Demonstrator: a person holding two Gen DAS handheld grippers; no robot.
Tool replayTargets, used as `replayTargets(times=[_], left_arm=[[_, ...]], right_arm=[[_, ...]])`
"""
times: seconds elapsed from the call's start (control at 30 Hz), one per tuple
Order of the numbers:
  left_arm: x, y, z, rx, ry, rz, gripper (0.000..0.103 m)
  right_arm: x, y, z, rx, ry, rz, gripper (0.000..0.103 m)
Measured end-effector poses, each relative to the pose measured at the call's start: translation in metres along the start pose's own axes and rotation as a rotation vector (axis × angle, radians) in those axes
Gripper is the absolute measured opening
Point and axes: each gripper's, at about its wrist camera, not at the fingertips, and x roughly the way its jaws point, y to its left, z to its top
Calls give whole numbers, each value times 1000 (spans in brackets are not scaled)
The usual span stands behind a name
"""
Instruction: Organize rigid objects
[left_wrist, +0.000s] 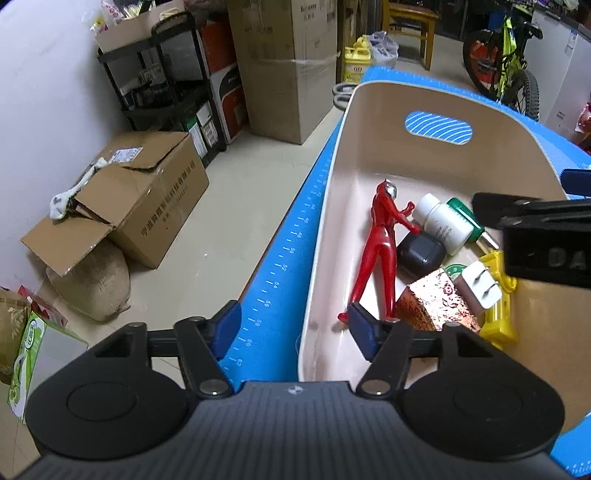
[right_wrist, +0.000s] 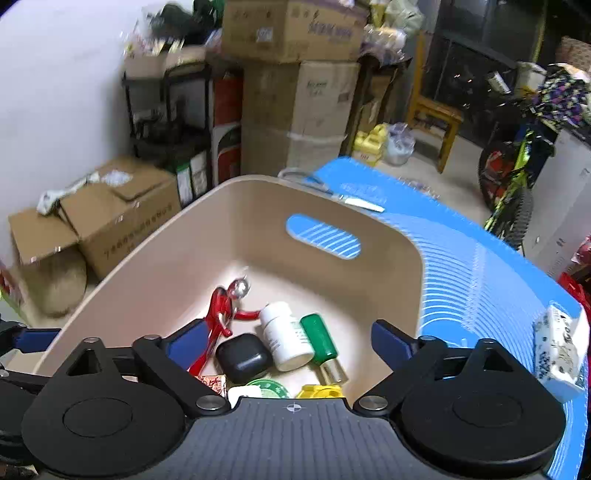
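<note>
Both my tongs stand spread and empty over the beige bin (left_wrist: 369, 110), my left gripper (left_wrist: 295, 326) straddling its near wall beside the red toy figure (left_wrist: 376, 258), my right gripper (right_wrist: 288, 338) above the white pill bottle (right_wrist: 284, 336).

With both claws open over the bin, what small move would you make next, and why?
Probably swing the right claw toward the white patterned packet lying on the blue mat. Both claws are empty, and that packet sits outside the beige bin.
</note>
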Motion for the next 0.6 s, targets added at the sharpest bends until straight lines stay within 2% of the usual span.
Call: replayTargets(times=[0.17, 0.6], left_arm=[[-14, 1, -3, 3, -27, 15, 70], [-66, -9, -7, 30, -113, 27, 70]], right_arm=[[-26, -11, -3, 50, -42, -6, 101], [-95, -26, -19, 97, -87, -41, 101]])
